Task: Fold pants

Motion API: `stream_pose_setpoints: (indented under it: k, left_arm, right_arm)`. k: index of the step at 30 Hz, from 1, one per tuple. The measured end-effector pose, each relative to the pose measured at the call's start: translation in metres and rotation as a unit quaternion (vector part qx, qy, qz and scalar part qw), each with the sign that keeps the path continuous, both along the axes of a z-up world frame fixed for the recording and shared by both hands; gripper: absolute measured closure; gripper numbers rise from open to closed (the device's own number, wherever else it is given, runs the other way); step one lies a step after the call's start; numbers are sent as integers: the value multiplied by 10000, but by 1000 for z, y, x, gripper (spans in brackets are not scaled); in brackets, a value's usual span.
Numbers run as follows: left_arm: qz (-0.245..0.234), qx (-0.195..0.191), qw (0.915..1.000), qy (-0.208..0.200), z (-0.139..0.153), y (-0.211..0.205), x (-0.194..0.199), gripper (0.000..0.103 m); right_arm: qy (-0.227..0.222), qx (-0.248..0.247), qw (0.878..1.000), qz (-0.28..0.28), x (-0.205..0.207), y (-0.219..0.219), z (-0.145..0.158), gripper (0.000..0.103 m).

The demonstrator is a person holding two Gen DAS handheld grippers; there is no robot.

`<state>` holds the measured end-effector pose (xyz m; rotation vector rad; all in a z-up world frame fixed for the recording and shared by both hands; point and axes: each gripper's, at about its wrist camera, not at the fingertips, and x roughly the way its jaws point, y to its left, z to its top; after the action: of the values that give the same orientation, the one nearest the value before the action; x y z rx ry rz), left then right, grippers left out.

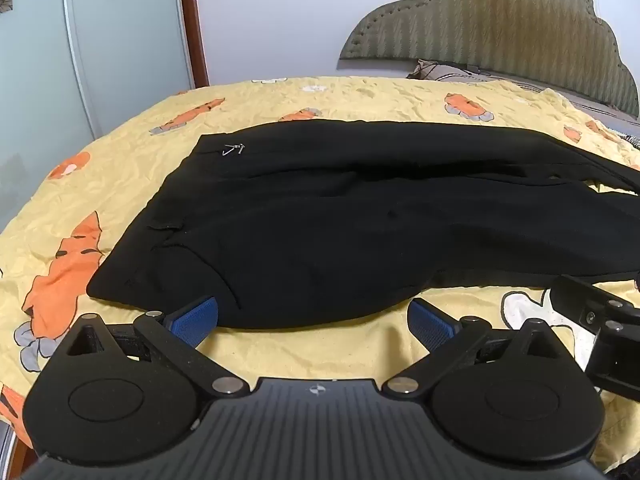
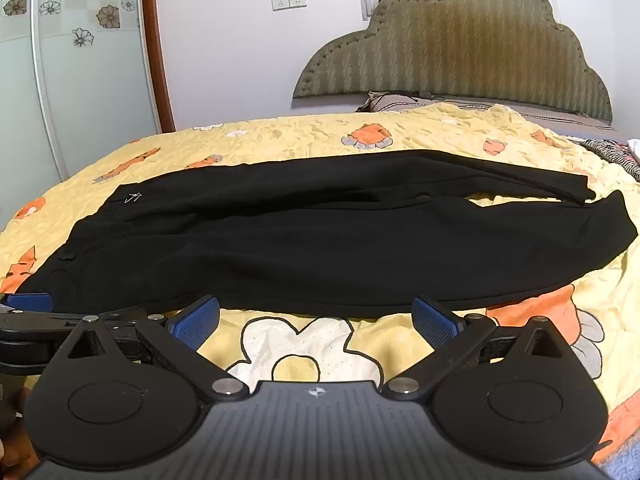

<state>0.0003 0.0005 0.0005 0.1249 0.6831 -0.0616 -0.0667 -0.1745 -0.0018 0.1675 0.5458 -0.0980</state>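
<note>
Black pants (image 1: 340, 208) lie flat on the yellow bedspread (image 1: 120, 168), waistband at the left, legs stretching right. In the right wrist view the pants (image 2: 320, 248) show both leg ends at the right, slightly apart. My left gripper (image 1: 314, 322) is open and empty, its blue pads just short of the near edge by the waist. My right gripper (image 2: 316, 320) is open and empty, at the near edge of the nearer leg. The right gripper's body shows at the right of the left wrist view (image 1: 592, 316); the left gripper shows at the left of the right wrist view (image 2: 32, 308).
A padded headboard (image 2: 452, 52) and a pillow (image 2: 392, 102) stand at the far right of the bed. A patterned cloth (image 2: 612, 152) lies at the far right edge. A glass wardrobe door (image 2: 80, 80) stands beyond the bed's left side.
</note>
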Motion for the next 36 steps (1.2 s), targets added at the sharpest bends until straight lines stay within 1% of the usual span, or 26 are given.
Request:
stream_pose_setpoints:
  k: [13, 19, 25, 32, 36]
  left_arm:
    - [12, -3, 10000, 16, -1, 0, -2, 0]
    - [24, 123, 9999, 42, -3, 0, 2, 0]
    - [22, 77, 9999, 80, -4, 1, 4, 0]
    - [70, 78, 9996, 269, -8, 1, 6, 0]
    - [120, 195, 9989, 421, -13, 1, 9, 0]
  right_arm:
    - [28, 9, 10000, 3, 0, 0, -2, 0]
    - [39, 15, 10000, 1, 1, 0, -2, 0]
    - [62, 42, 10000, -5, 2, 2, -3, 0]
    - [92, 70, 9999, 9, 2, 0, -4, 0]
    - [112, 85, 9999, 17, 1, 0, -4, 0]
